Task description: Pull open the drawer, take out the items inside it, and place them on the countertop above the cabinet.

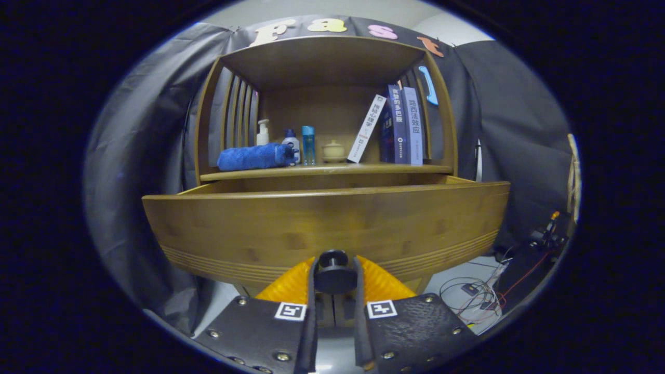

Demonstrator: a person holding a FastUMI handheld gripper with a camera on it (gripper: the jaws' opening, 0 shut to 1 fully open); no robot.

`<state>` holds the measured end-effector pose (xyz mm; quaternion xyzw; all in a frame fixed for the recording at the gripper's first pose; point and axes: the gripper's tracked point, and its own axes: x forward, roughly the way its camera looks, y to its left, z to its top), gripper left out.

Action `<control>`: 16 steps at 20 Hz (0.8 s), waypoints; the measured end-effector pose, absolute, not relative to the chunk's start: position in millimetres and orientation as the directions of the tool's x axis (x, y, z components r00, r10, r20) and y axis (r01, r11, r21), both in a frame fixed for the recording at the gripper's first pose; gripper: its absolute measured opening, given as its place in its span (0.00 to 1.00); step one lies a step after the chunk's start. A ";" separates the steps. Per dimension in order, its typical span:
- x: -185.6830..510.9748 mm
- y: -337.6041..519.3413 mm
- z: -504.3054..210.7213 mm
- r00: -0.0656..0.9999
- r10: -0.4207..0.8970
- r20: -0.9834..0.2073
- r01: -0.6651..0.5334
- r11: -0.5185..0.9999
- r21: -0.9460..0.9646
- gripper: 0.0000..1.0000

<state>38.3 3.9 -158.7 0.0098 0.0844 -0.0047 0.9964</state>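
The hand-held gripper (pixel 335 275) pinches the dark round knob (pixel 334 272) of the wooden drawer (pixel 322 223), one finger on each side; the drawer stands part-way out directly ahead, its contents hidden behind its front panel. Beyond and above it, the table (pixel 332 170) already carries a blue towel (pixel 254 157), bottles and books (pixel 400 127). The fingers may slip off the small knob if the pull goes off-axis, and the drawer could perhaps bind.

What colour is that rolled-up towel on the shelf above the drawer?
Blue. The rolled towel lies beside the small bottles, seen best in the gripper view.
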 end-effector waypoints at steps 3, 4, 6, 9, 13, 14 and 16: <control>22.9 10.1 -160.9 0.981 0.008 -0.196 -0.007 1.000 0.003 0.29; 17.9 12.2 -161.9 0.981 0.014 -0.194 -0.014 1.000 0.003 0.28; 10.1 13.8 -162.0 0.981 0.016 -0.195 -0.017 1.000 -0.001 0.28; -2.6 13.5 -164.9 0.978 0.002 -0.209 0.000 1.000 0.012 0.28; -24.3 12.7 -169.8 0.972 0.009 -0.236 0.002 0.999 0.045 0.28; -24.7 14.0 -169.3 0.971 0.013 -0.239 0.000 0.999 0.054 0.28; -27.4 11.4 -164.5 0.970 0.002 -0.245 0.017 0.997 0.075 0.40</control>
